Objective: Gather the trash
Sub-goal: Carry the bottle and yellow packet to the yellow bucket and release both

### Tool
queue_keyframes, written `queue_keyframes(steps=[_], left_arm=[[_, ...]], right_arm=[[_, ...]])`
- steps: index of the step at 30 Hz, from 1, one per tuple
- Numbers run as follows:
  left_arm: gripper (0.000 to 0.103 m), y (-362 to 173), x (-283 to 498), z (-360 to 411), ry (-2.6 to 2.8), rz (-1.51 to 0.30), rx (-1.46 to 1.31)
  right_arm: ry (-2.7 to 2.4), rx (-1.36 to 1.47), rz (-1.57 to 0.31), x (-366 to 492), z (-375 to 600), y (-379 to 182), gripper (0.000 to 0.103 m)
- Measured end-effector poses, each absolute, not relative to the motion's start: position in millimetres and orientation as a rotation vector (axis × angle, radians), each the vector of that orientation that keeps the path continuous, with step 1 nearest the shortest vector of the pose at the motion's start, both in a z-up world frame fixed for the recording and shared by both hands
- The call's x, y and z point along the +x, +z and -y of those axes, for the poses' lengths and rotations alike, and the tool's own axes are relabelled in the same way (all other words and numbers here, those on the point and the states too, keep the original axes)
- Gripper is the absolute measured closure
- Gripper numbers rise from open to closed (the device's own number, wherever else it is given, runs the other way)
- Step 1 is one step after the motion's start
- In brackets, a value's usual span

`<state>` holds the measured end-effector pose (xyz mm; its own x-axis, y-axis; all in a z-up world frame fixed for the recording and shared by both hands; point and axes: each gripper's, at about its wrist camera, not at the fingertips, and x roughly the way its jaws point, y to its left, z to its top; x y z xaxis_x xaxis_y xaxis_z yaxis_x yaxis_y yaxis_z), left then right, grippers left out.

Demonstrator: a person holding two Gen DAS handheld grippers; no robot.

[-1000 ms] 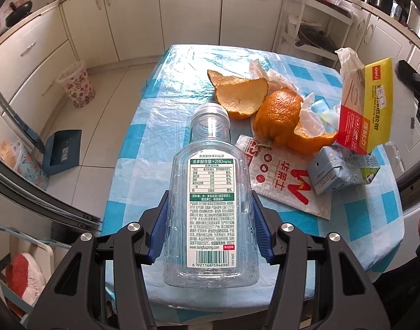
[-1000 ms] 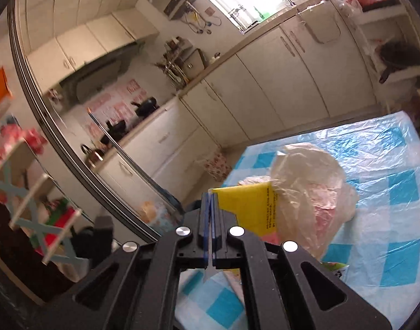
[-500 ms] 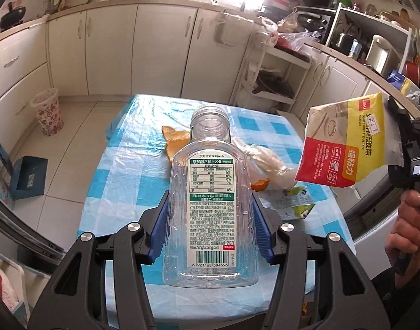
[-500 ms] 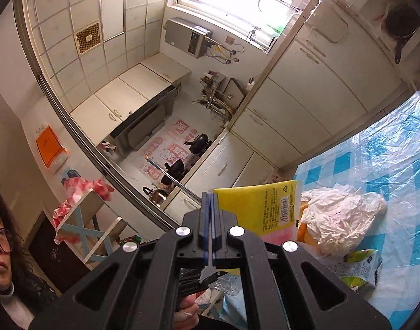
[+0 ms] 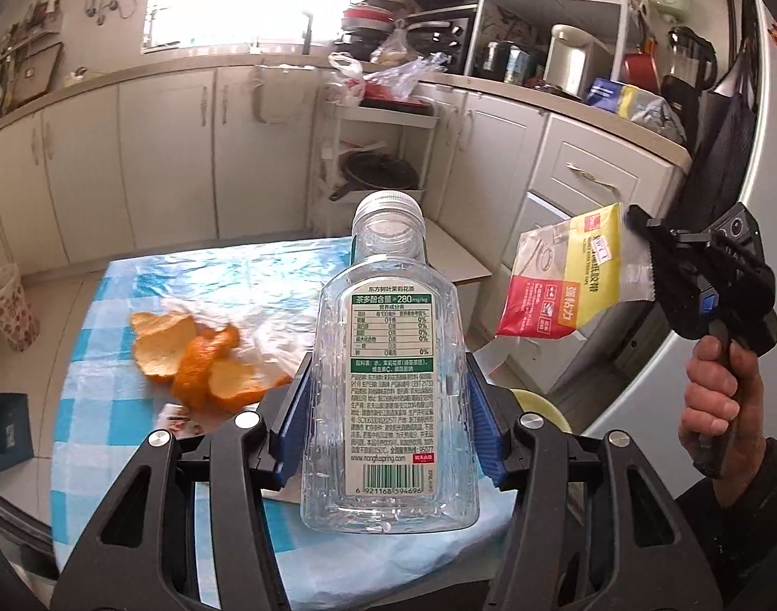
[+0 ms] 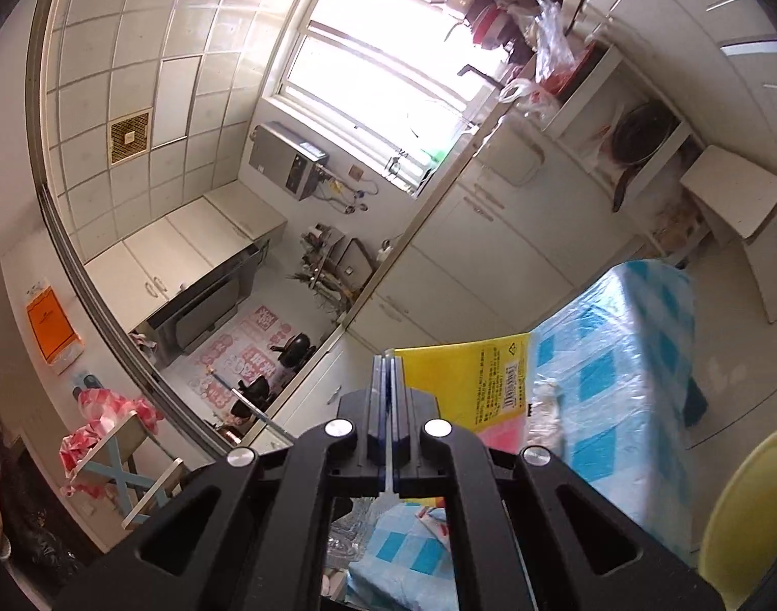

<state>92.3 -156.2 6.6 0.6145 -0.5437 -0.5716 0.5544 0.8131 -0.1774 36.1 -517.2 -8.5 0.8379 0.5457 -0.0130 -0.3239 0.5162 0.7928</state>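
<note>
Carrying two pieces of trash at once, we have both lifted clear of the table [image 5: 108,305]. Our left gripper [image 5: 388,427] stands about half open, its blue pads clamped on the flat sides of the empty bottle [image 5: 388,382]. The bottle's long axis runs straight out along the fingers, cap end away from us, base nearest the camera. Our right gripper [image 6: 388,397] is pinched fully shut on the clear sealed edge of the yellow-and-red wrapper [image 5: 572,275], which hangs sideways from the jaws, off to the right of the bottle and well apart from it.

What matters for the coming move is where the drop point lies from each hand. A pale yellow rim [image 6: 745,509] shows low at the right of the right wrist view (probably a bin, though we cannot be sure), and a sliver of the same yellow peeks out just below and right of the bottle in the left view. If that is the target, it sits below and between our two hands, with the wrapper hand nearer.

Still on the cloth: orange peel [image 5: 200,361] and a crumpled plastic bag [image 5: 266,336], left for later.
</note>
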Motion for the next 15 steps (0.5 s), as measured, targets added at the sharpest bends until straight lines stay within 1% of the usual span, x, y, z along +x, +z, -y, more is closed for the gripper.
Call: queue_keyframes(steps=[4,10,15], left_arm=[[0.051,-4.3,84.2,210.9,-0.711,-0.699,0.037],[0.051,-45.0,77.2,286.5,-0.794,-0.801,0.063],[0.051,-80.7,79.4,339.6,-0.806,-0.893,0.070]], right_arm=[[0.400,0.890,-0.308,15.4,549.1,-26.5,0.101],[0.207,0.995,-0.410,1.3,597.9,-77.6,0.101],[0.107,1.044,-0.502,7.7,618.4,-110.7,0.101]])
